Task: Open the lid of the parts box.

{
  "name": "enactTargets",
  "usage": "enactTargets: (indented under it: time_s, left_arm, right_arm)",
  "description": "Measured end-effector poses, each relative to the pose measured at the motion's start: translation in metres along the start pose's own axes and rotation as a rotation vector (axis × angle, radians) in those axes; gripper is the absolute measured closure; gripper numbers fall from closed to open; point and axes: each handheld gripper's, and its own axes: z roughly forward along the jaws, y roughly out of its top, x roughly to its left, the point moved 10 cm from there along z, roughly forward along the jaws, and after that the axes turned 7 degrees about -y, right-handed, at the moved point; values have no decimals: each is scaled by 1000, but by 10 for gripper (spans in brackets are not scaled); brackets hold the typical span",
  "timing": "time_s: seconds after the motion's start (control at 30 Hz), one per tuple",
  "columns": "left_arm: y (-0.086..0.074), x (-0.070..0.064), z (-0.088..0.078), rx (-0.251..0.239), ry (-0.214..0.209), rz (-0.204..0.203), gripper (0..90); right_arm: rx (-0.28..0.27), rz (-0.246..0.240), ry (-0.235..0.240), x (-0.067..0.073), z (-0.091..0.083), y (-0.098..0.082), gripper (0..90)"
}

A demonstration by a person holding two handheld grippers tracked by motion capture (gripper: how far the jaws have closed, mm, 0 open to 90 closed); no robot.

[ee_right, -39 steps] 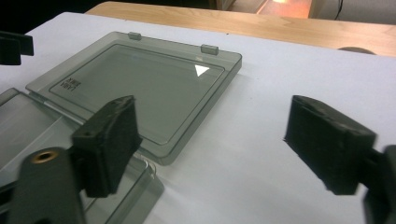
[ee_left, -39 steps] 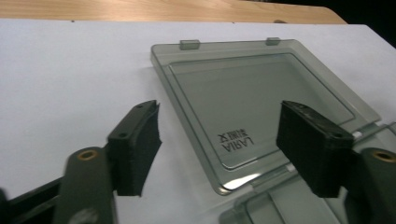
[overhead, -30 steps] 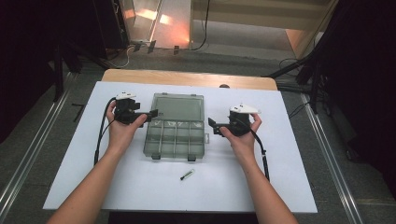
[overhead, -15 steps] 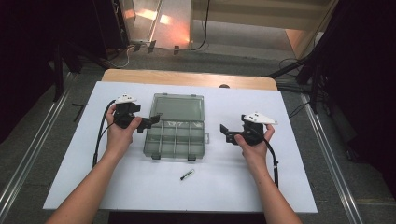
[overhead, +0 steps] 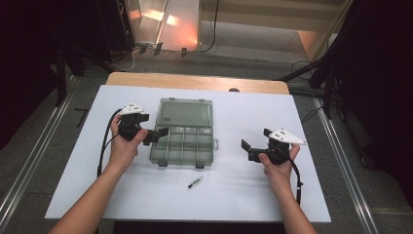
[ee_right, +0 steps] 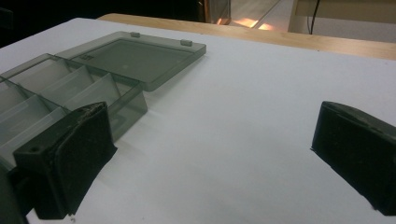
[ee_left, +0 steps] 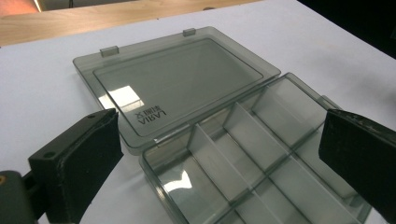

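A smoky clear plastic compartment box (overhead: 182,146) lies mid-table with its lid (overhead: 186,112) swung flat open behind it; its compartments look empty. My left gripper (overhead: 157,135) hovers at the box's left edge, and its jaws have just been opening. They stand open in the left gripper view (ee_left: 219,130), framing the box (ee_left: 243,154) and lid (ee_left: 177,84) without pressing on anything. My right gripper (overhead: 254,142) is open, well to the right of the box over bare table. In the right gripper view (ee_right: 212,121) the box (ee_right: 56,88) lies at the left.
A small dark green pin-like piece (overhead: 195,183) lies on the white tabletop (overhead: 234,195) just in front of the box. A wooden strip (overhead: 195,82) runs along the table's far edge, with floor and metal rails beyond the sides.
My right gripper has drawn away from the box's right edge toward the right. My left gripper has shifted slightly toward the near side, with its jaws spread a bit wider.
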Motion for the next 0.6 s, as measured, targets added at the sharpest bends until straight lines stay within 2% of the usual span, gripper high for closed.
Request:
enactTargets:
  time_s: [0.27, 0.57, 0.6]
  left_arm:
    - [-6, -15, 0, 14, -32, 14, 0]
    - [-7, -31, 0, 14, -49, 41, 0]
    - [-6, -35, -1, 12, -55, 44, 0]
  right_arm:
    - [-17, 6, -7, -9, -21, -10, 0]
    - [-33, 21, -27, -20, -42, -22, 0]
    - [-33, 10, -55, -23, -47, -25, 0]
